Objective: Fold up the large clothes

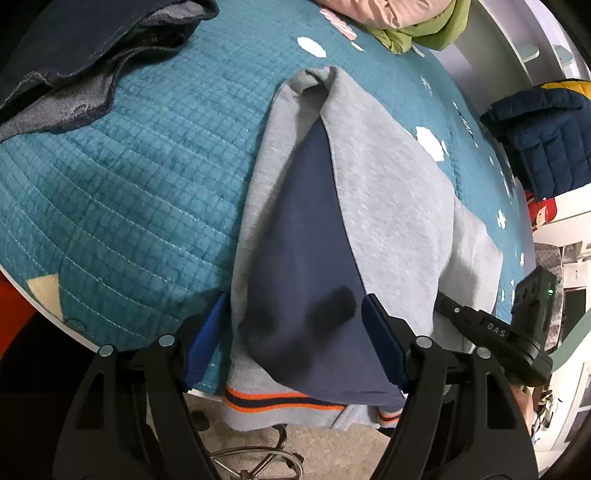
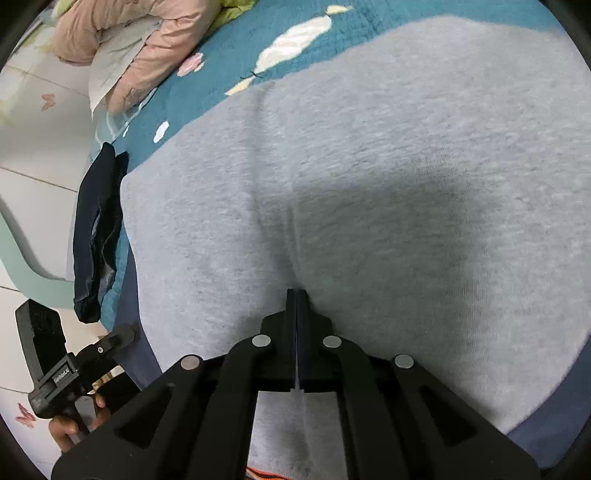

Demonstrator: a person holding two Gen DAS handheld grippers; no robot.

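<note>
A grey sweatshirt (image 1: 388,206) with a navy panel (image 1: 310,266) and an orange-striped hem (image 1: 273,400) lies on the teal quilted bed (image 1: 129,192), its hem hanging over the near edge. My left gripper (image 1: 295,332) is open, its blue pads either side of the navy panel near the hem. My right gripper (image 2: 296,295) is shut on a pinched fold of the grey sweatshirt (image 2: 388,166), which fills the right wrist view. The right gripper's body also shows in the left wrist view (image 1: 509,332), at the sweatshirt's right edge.
Dark denim clothing (image 1: 74,62) lies at the bed's far left. Pink and green garments (image 1: 399,18) are piled at the far end. A navy puffer jacket (image 1: 543,140) sits off the bed to the right. A chair base (image 1: 251,458) stands on the floor below the hem.
</note>
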